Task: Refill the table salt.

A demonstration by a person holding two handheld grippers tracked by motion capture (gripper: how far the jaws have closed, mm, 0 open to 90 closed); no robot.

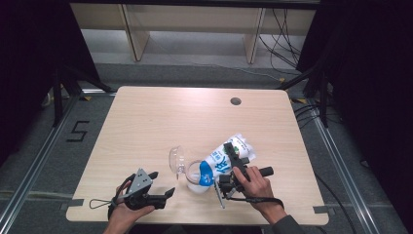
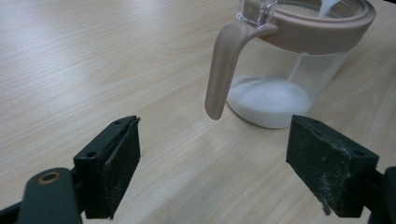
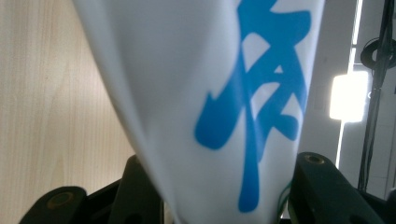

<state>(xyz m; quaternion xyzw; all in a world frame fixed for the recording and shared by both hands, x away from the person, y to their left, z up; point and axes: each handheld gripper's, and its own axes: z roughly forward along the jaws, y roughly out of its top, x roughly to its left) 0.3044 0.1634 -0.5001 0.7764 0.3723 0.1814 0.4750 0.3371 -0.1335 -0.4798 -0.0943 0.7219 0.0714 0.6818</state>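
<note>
A white pouch point(image 1: 225, 157) printed in blue is held tilted, spout end down to the left, over a clear jug point(image 1: 191, 174) on the wooden table point(image 1: 160, 117). My right gripper point(image 1: 234, 155) is shut on the pouch point(image 3: 210, 93), one jaw on each side of it. In the left gripper view, a thin white stream point(image 2: 297, 70) runs into the jug point(image 2: 289, 60), which has a pinkish-brown rim and handle point(image 2: 224, 70) and a shallow layer of white liquid point(image 2: 271, 100). My left gripper point(image 1: 163, 184) rests low at the jug's left, open point(image 2: 212, 163), with nothing between its jaws.
The jug's clear lid point(image 1: 174, 158) stands hinged open on its far left side. A dark round hole point(image 1: 235, 101) sits in the tabletop at the back right. Beyond the table are wooden furniture legs, and loose cables lie on the floor.
</note>
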